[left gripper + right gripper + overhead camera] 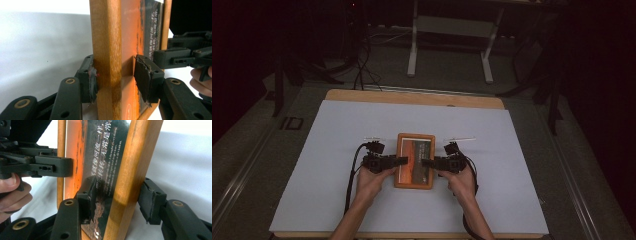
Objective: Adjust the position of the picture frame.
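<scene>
Wooden-edged desk (pixel 337 95) under a pale sheet of white paper (pixel 332 150), seen from above. Near the middle of the sheet, slightly toward the person's side: a rectangular brown wooden picture frame (pixel 414 160) holding an orange and dark print with pale lettering. Long axis running away from the person, short ends toward the near and far edges of the desk; long sides facing left and right.

At the frame's left long side: left hand (pixel 371 183) carrying the black two-jaw left tool (pixel 402 160), pointed rightward across the desk. In the left gripper view, left tool (pixel 115 75) parted just enough to take the wooden rail, one pad (pixel 91 78) pressed on the outer face of the wood, the other pad (pixel 143 77) over the inner side by the glazed print. Clamped on the rail, or very nearly; outer pad clearly touching.

At the frame's right long side: right hand (pixel 462 181) with the matching black right tool (pixel 426 162), pointed leftward, opposite the other. In the right gripper view, right tool (pixel 117 197) straddling the right rail, one pad (pixel 87 195) against the print's glass, the other pad (pixel 151 200) behind the wood; full contact on that back side hard to tell.

Two thin pale strips (pixel 374 138) (pixel 459 138) lying on the paper just beyond the tools, either side of the frame's far end.
</scene>
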### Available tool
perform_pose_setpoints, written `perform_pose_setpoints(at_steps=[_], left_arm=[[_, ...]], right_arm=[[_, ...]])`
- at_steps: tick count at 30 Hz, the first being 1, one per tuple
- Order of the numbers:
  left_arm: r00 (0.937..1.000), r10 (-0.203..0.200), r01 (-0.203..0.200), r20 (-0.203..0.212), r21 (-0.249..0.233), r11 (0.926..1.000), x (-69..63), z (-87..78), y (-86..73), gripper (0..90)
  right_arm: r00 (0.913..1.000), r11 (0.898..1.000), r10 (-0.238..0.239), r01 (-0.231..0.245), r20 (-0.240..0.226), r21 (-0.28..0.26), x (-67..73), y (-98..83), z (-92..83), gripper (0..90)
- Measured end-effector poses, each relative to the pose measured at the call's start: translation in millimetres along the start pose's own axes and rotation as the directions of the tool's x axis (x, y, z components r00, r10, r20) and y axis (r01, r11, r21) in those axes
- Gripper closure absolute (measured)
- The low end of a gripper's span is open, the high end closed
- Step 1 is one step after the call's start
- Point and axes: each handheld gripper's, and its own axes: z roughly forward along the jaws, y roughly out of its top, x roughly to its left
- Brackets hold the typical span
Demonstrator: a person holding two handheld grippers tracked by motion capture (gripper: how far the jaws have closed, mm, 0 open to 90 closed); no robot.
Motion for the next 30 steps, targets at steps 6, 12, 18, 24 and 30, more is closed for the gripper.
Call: perform_pose_setpoints(at_steps=[6,12,18,24,30], left_arm=[[0.9996,-0.021,0.021,-0.018,0.006,0.9998,0.6,5.4,0.8,51.6],[0.9973,-0.067,0.067,-0.031,0.013,0.9976,0.3,9.4,-2.7,50.8],[0.9948,-0.101,0.101,-0.013,0.017,0.9947,7.2,14.5,-5.7,50.5],[0.9962,-0.085,0.085,-0.022,0.023,0.9961,11.6,17.2,-5.9,49.3],[0.9971,-0.032,0.033,-0.069,0.013,0.9994,9.5,14.0,-5.2,44.8]], right_arm=[[0.9998,0.999,0.02,-0.02,-0.008,0.026,-5.4,2.2,3.8,50.2],[0.9995,0.999,0.031,-0.031,-0.002,0.041,-7.7,2.9,8.8,45.9],[0.9985,0.997,0.055,-0.055,-0.001,0.053,-13.5,1.8,13.0,45.1],[0.9984,0.997,0.056,-0.057,0.01,0.051,-18.0,-1.4,14.5,46.2],[0.9995,0.999,0.016,-0.018,0.027,0.051,-15.8,-3.0,11.6,47.0]])
